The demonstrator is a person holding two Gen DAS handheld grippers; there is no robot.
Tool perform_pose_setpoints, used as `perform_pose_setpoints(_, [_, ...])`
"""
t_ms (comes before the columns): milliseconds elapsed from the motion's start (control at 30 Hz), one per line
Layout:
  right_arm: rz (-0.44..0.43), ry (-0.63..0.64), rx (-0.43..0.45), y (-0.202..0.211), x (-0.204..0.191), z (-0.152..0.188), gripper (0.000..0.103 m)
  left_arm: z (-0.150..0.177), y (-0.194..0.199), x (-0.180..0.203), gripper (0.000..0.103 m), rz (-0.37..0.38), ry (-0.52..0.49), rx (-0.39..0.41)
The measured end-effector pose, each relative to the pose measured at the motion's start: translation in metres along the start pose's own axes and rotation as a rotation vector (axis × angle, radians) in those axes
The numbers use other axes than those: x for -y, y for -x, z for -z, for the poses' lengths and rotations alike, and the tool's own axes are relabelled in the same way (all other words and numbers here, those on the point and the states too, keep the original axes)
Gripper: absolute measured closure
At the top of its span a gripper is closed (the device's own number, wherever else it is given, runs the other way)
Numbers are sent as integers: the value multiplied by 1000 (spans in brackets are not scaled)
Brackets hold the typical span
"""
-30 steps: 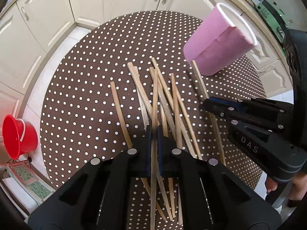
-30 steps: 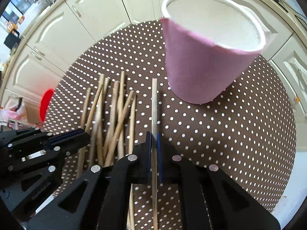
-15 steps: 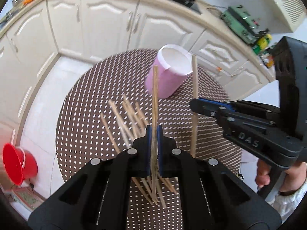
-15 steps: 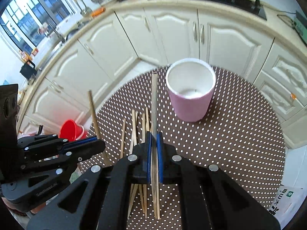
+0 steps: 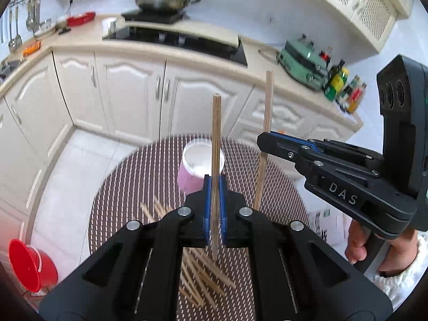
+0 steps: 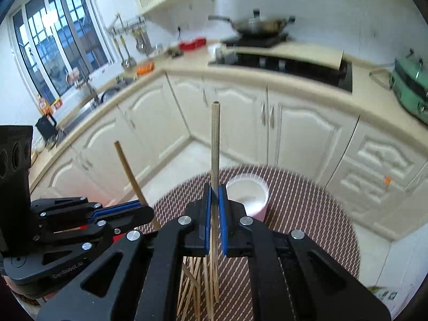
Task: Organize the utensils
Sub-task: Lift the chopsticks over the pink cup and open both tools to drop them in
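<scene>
Now both tongs are up off the worktop point(image 5: 128, 176), where a second ago they were down among the pile. The left tongs point(image 5: 214, 208) are clamped on one wooden chopstick point(image 5: 216, 133), held upright; the right tongs point(image 6: 214, 219) pinch another chopstick point(image 6: 215, 144) the same way. Each pair shows in the other's view, well above the pink cup point(image 5: 192, 171), which stands open-mouthed on the dotted cloth beyond the remaining chopsticks point(image 5: 203, 275). By my reading, the pickup is done and the carry to the cup comes next. Motion blur smears the cloth and pile, so the count of loose sticks is unclear, and the tong bodies hide the held sticks' lower ends.
</scene>
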State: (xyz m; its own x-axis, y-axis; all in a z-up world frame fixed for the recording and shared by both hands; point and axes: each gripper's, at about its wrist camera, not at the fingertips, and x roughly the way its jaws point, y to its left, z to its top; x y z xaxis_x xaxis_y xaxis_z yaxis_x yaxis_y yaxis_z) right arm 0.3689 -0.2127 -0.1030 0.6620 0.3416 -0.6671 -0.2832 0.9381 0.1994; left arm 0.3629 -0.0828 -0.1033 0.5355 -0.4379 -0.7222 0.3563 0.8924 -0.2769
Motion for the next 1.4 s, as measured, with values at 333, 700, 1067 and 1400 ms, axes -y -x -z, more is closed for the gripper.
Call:
perform_pose_setpoints(333, [19, 22, 156, -19, 33, -53, 99, -67, -8, 7, 97, -56, 31, 174])
perform_pose_setpoints(700, [14, -23, 194, -71, 59, -56, 98, -71, -66, -13, 97, -133, 120, 171])
perform_pose_setpoints(1067, [29, -114, 56, -94, 79, -8, 98, -33, -99, -15, 97, -125, 104, 40])
perform_pose_setpoints(1400, [53, -176, 16, -81, 81, 14, 95, -16, -101, -14, 96, -125, 104, -29])
